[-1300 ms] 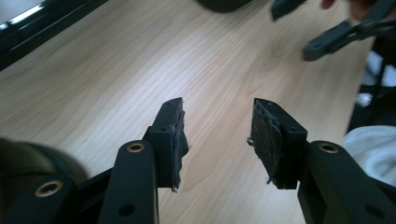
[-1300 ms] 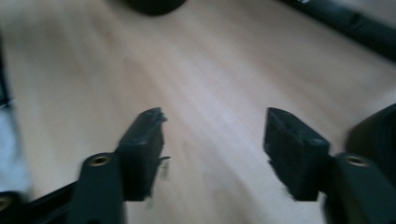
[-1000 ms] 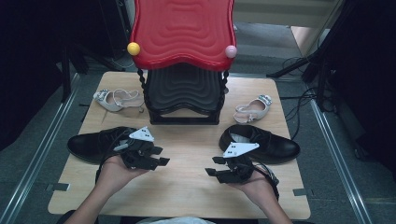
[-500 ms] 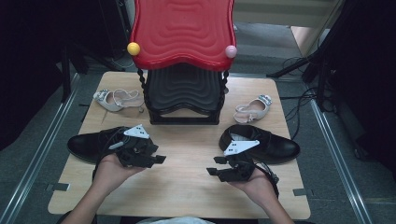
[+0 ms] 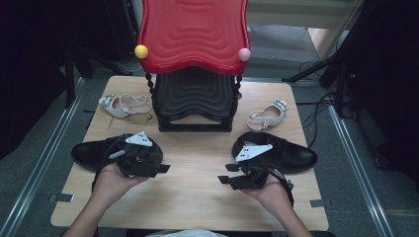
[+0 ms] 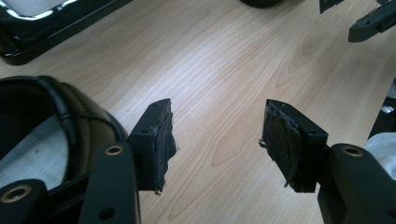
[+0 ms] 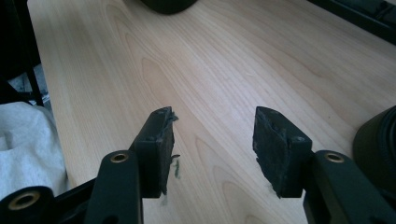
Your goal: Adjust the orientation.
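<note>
On the wooden table (image 5: 197, 192), two black leather dress shoes lay apart, one to each side, and each hand held its gripper just beside one of them. The left gripper (image 6: 217, 140) sat close against the heel end of the left black shoe (image 5: 94, 150), whose padded collar and pale insole showed at the edge of the left gripper view (image 6: 42, 135); its fingers (image 6: 156, 140) stood wide apart over bare wood, having just opened a little further, with nothing between them. The right gripper (image 7: 212, 140) rested near the heel of the right black shoe (image 5: 291, 155), a dark curve of which showed at the side of the right gripper view (image 7: 378, 144); its fingers (image 7: 275, 149) were likewise spread wide and gripped nothing. In the high view both grippers pointed inward toward the middle of the table. Behind the shoes stood a shoe rack with a red wavy top shelf (image 5: 195, 32) over a black lower shelf (image 5: 195, 96). A pale sandal (image 5: 123, 105) lay left of the rack and another (image 5: 267, 115) lay right of it.
</note>
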The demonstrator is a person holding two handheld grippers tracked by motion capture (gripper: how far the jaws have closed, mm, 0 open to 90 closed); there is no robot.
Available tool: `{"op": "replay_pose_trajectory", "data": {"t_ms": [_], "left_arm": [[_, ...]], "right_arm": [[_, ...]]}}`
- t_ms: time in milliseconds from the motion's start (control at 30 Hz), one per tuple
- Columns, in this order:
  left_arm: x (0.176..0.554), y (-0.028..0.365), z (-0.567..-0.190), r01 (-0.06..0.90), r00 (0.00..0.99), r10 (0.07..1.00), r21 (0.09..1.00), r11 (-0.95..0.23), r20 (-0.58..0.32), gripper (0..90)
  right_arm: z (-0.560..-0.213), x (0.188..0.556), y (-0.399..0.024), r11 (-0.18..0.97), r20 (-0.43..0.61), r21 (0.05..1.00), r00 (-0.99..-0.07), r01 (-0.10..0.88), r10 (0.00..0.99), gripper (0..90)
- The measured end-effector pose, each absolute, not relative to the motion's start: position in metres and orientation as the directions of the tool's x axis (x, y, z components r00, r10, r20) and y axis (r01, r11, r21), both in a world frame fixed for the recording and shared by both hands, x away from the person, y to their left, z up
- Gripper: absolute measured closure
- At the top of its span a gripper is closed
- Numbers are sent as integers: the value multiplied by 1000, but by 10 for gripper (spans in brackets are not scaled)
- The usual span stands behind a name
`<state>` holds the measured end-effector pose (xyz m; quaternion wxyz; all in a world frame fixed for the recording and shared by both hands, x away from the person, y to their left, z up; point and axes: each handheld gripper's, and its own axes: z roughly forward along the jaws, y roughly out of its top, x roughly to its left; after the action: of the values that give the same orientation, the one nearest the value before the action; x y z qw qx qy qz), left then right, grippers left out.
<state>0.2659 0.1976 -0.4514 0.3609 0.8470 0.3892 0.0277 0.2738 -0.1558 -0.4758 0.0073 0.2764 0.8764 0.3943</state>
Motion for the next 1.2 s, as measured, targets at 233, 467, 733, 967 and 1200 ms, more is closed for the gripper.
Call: {"op": "replay_pose_trajectory", "data": {"t_ms": [233, 467, 733, 967, 1200], "left_arm": [[264, 219, -444, 670, 652, 718, 627, -397, -242, 445], [272, 232, -445, 714, 598, 770, 585, -385, -222, 443], [283, 231, -435, 727, 590, 774, 570, -383, -231, 458], [309, 225, -446, 770, 567, 787, 496, -402, -242, 455], [329, 213, -460, 787, 558, 795, 455, -416, -238, 509]], "right_arm": [[-477, 278, -149, 559, 197, 689, -861, 462, 469, 484], [-479, 280, -142, 577, 189, 681, -870, 451, 456, 468], [-479, 282, -139, 580, 185, 680, -870, 449, 456, 466], [-481, 284, -140, 580, 187, 676, -867, 455, 462, 463], [-481, 285, -142, 575, 189, 675, -861, 463, 472, 461]]}}
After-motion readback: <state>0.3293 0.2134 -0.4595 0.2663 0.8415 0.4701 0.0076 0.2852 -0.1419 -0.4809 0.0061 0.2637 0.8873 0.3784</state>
